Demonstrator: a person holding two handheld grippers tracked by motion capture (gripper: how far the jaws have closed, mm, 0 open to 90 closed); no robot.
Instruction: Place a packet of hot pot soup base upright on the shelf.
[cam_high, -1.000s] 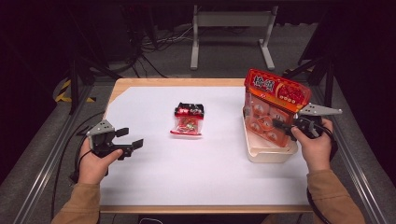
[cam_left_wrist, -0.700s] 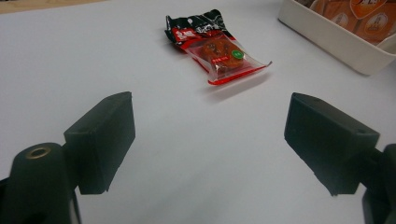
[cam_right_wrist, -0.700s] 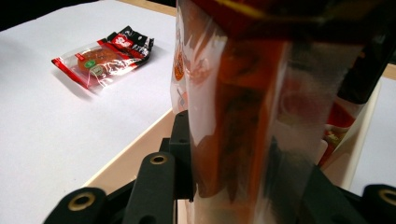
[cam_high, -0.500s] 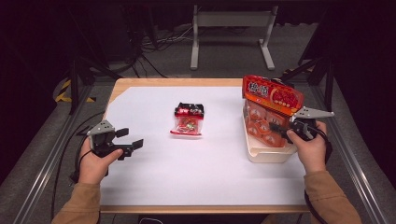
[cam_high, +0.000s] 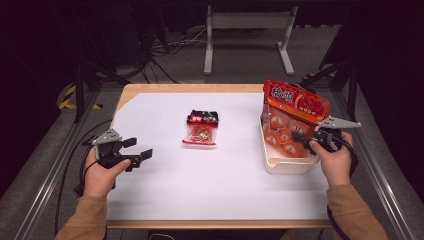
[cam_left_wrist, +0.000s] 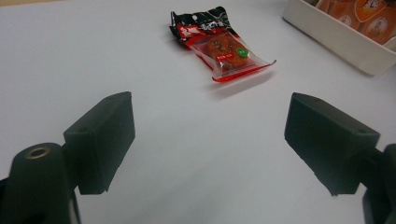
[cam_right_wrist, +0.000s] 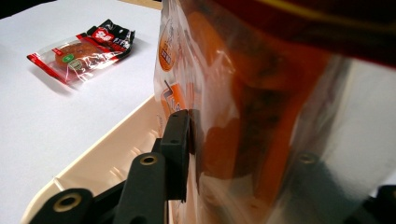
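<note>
Counting outward from the one cream-white rectangular plastic tray (cam_high: 285, 167), which sits on the one white-covered wooden table (cam_high: 210, 185): one large orange-and-red crinkly snack bag (cam_high: 295, 112) stands inside the tray, and through its clear lower half several round orange individually wrapped pieces show, their exact number not readable. Well apart from the tray lies one small red-and-black clear-windowed snack packet (cam_high: 201, 128) holding a single brownish piece. Two black two-jaw handheld grippers are present: one, the right gripper (cam_high: 314, 141), just at the tray's edge by the bag, and one, the left gripper (cam_high: 138, 148), far from the tray, beyond the packet.
</note>
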